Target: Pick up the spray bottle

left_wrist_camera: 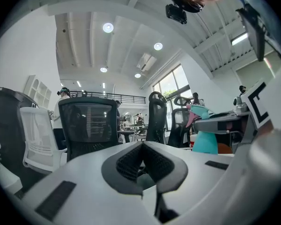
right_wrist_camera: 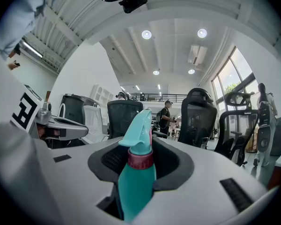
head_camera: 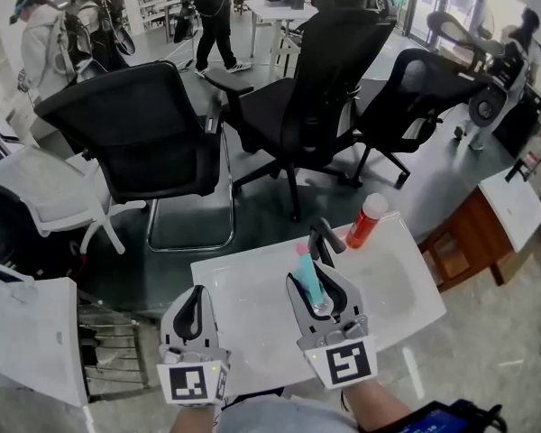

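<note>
The spray bottle (head_camera: 307, 274) is teal with a pink-red collar. It stands upright above the white table (head_camera: 243, 305), and my right gripper (head_camera: 317, 282) is shut on its body. In the right gripper view the bottle (right_wrist_camera: 136, 177) fills the gap between the jaws, with its nozzle pointing away. My left gripper (head_camera: 192, 312) hovers to the left of it over the table's near edge, with its jaws together and nothing in them. In the left gripper view the bottle (left_wrist_camera: 203, 137) shows at the right. The two grippers are side by side and point level.
A red bottle with a white cap (head_camera: 367, 221) lies on the table's far right corner. Black office chairs (head_camera: 144, 133) (head_camera: 316, 88) stand beyond the table. A white chair (head_camera: 45, 197) is at the left and a wooden cabinet (head_camera: 464, 237) at the right. People stand in the background.
</note>
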`<state>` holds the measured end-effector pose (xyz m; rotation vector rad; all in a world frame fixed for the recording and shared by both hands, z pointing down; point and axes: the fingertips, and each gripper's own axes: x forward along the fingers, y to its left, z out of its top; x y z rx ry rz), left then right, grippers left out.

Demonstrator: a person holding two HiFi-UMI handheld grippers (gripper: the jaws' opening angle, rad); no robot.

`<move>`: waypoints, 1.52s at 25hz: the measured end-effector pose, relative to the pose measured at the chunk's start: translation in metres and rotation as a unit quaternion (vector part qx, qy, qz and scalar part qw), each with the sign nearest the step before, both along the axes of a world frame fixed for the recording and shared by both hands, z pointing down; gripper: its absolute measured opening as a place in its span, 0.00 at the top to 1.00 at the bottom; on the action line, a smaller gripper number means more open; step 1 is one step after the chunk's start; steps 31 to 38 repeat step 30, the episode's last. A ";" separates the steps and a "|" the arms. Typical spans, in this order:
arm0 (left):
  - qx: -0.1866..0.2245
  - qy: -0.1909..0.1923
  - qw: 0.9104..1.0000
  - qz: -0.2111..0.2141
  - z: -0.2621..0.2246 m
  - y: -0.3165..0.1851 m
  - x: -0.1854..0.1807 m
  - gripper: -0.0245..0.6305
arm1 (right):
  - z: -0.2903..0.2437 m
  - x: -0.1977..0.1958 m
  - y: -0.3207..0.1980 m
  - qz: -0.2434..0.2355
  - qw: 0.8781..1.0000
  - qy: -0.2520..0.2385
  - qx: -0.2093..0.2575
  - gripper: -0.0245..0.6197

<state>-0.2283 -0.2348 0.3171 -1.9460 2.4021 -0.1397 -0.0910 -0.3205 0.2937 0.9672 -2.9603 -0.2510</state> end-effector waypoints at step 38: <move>-0.004 -0.012 1.000 0.009 -0.009 -0.008 0.020 0.93 | -0.008 0.022 -0.007 0.014 1.000 -0.019 0.000 0.73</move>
